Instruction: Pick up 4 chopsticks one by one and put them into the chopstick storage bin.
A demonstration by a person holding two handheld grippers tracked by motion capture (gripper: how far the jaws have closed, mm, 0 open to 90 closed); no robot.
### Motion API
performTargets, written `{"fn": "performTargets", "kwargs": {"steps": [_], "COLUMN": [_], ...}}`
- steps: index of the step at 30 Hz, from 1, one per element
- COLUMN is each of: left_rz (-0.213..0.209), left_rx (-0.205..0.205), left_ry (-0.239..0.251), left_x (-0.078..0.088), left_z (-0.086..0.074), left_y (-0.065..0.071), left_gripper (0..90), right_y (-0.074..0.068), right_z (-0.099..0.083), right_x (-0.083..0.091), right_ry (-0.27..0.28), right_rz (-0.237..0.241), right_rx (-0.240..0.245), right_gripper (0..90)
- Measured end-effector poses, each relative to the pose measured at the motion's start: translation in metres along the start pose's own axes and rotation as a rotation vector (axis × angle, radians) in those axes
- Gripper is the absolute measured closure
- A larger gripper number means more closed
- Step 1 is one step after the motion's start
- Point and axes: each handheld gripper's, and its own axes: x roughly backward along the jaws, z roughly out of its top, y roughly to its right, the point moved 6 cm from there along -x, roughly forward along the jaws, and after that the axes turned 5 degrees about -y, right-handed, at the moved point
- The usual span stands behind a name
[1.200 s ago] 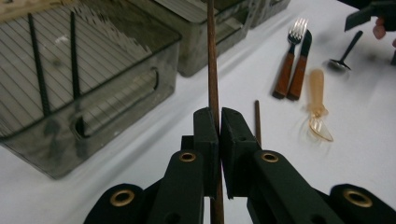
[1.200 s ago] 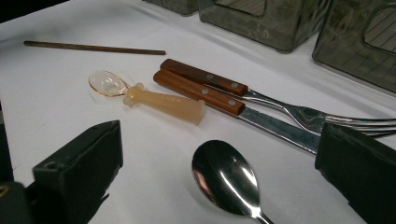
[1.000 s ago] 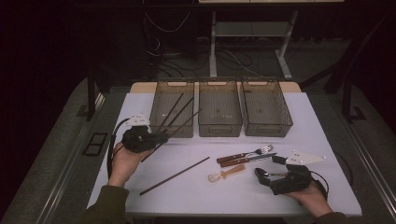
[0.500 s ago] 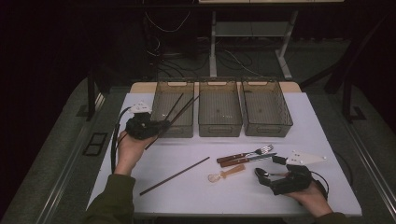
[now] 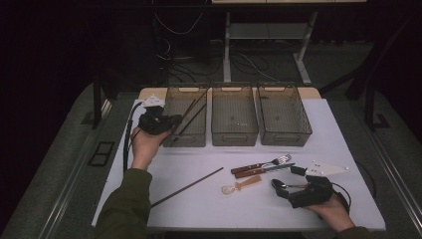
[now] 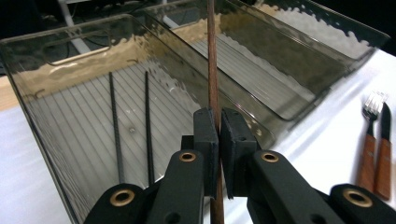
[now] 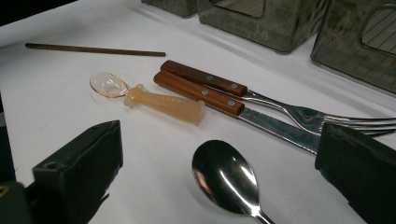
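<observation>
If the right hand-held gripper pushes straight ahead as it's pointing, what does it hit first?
Probably the metal spoon, lying between the open jaws of the right hand-held gripper; beyond it lie the knife and fork.

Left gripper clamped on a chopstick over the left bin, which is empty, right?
Not empty. The left gripper does clamp a brown chopstick over the left bin, but two dark chopsticks already lie in it, as the left gripper view shows.
</observation>
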Motion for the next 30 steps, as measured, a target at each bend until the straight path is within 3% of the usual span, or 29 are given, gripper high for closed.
{"fn": "performTargets", "kwargs": {"steps": [7,15,24,30], "left_rz": [0.045,0.080,0.138,0.151], "left_rx": [0.044,0.065,0.052,0.053], "left_ry": [0.030,0.023,-0.019,-0.042], "left_x": [-0.011,-0.028,-0.047,-0.054], "left_z": [0.012,0.019,0.017,0.012], "left_y": [-0.014,-0.031,-0.042,-0.045], "left_gripper": [85.4,85.4,85.3,85.3], "right_y": [0.000,-0.001,-0.001,0.000], "right_z": [0.000,0.000,0.000,0.000], "right_x": [0.000,0.000,0.000,0.001], "right_ry": [-0.002,-0.001,0.002,0.005], "right_rz": [0.002,0.006,0.011,0.011], "right_rx": [0.004,0.002,0.000,0.003], "right_gripper": [1.1,1.1,1.1,1.1]}}
